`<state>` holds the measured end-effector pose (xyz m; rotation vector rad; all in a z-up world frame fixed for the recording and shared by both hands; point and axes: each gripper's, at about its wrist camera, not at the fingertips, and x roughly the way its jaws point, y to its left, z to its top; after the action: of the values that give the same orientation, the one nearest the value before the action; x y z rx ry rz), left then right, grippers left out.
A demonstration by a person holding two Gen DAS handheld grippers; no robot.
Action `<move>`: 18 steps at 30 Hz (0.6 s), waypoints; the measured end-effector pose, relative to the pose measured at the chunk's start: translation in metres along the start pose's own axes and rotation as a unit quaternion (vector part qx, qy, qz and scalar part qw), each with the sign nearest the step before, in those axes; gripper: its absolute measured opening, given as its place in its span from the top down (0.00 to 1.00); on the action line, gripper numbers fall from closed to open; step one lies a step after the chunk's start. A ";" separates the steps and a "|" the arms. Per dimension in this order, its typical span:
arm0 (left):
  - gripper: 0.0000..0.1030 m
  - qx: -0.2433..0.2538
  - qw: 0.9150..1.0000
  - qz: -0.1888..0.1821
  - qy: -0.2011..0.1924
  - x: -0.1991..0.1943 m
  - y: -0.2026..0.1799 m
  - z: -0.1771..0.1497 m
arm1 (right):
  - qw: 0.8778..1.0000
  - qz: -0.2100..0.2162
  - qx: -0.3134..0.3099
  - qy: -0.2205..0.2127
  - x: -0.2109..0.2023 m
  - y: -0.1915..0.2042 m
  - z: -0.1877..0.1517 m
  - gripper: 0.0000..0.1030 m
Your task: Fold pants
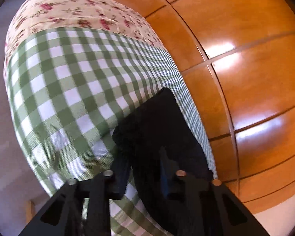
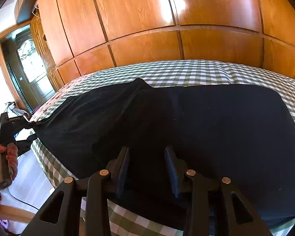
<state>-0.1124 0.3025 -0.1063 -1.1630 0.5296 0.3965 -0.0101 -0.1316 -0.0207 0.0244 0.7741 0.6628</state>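
Black pants (image 2: pixel 186 122) lie spread on a bed with a green-and-white checked sheet (image 2: pixel 186 70). My right gripper (image 2: pixel 147 157) is open, its two fingers standing apart over the near edge of the pants. My left gripper (image 1: pixel 143 163) has its fingers apart around the pants' end (image 1: pixel 157 125). In the right wrist view the left gripper (image 2: pixel 32 124) sits at the far left, where its tips meet a stretched corner of the fabric; a hand holds its handle. Whether it pinches the cloth is unclear.
A wooden wardrobe (image 2: pixel 147 19) stands close behind the bed. A floral cover (image 1: pixel 68 9) lies at the bed's far end. A doorway (image 2: pixel 29 63) is at the left. A dark cable (image 2: pixel 19 200) runs over the pale floor by the bed.
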 end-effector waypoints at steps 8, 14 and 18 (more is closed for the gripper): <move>0.87 0.055 0.997 -0.029 -0.040 -0.021 -0.044 -0.003 | 1.000 0.008 0.026 0.005 -0.007 -0.004 0.005 0.58; 0.87 0.168 0.980 -0.081 -0.066 -0.040 -0.107 -0.021 | 0.999 0.005 0.053 -0.009 -0.022 -0.016 0.011 0.51; 0.87 0.221 0.967 -0.109 -0.068 -0.050 -0.138 -0.036 | 0.998 -0.011 0.065 -0.009 -0.029 -0.029 0.015 0.51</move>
<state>-0.0835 0.2190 0.0161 -0.7460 0.3410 0.1540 0.0002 -0.1675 0.0017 0.1410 0.7983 0.5895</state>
